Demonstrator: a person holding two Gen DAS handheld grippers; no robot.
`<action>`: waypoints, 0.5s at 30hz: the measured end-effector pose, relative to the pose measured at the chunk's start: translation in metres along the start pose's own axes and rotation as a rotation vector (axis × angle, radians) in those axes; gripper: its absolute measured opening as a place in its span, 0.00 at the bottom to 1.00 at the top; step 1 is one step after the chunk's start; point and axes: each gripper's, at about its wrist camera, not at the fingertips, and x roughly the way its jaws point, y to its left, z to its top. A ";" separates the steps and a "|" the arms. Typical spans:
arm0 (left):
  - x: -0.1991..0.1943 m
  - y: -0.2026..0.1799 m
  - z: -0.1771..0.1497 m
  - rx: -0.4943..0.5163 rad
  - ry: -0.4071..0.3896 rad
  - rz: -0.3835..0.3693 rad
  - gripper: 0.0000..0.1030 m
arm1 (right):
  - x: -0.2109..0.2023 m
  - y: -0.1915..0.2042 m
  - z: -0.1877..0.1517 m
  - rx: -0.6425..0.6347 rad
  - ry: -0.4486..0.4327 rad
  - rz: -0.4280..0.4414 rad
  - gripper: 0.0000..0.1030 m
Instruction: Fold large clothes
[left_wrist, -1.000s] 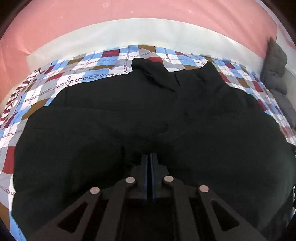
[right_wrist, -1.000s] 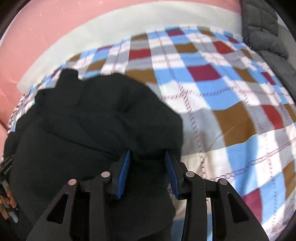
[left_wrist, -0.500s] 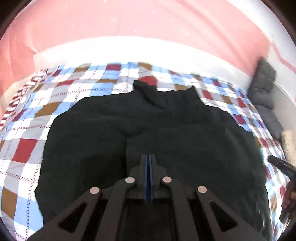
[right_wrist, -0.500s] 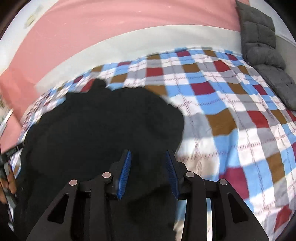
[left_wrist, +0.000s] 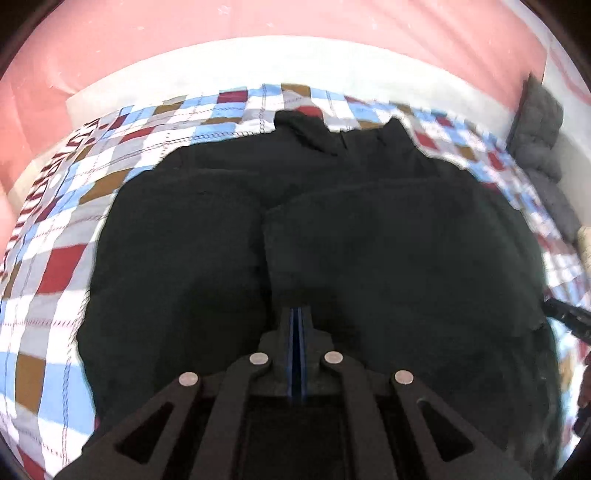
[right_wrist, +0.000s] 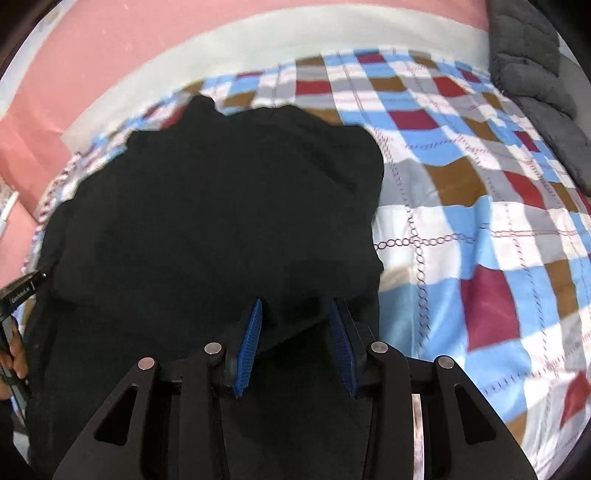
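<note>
Black padded garment (left_wrist: 369, 240), soft and puffy, sprawls ahead of my left tool (left_wrist: 297, 314) on the checked quilt (left_wrist: 55, 258) covering the bed. That tool's blue-lined jaws are pressed together; whether they pinch cloth I cannot tell. My right tool (right_wrist: 295, 314) stands apart, a bunched fold between its ribbed pads (right_wrist: 251, 332).

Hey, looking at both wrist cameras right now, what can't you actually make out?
- Left wrist: whether the left gripper pinches the black garment; black on black.
- Right wrist: garment's near hem, covered by the right gripper.
- Both: plaid bedcover pattern, motion-blurred.
</note>
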 end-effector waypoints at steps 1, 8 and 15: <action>-0.012 0.001 -0.005 -0.004 -0.009 -0.002 0.04 | -0.010 0.002 -0.004 -0.001 -0.012 0.007 0.38; -0.099 0.003 -0.059 0.008 -0.054 -0.019 0.13 | -0.093 0.015 -0.053 -0.001 -0.096 0.066 0.38; -0.166 -0.003 -0.122 0.022 -0.073 -0.023 0.27 | -0.154 0.028 -0.114 -0.021 -0.160 0.027 0.39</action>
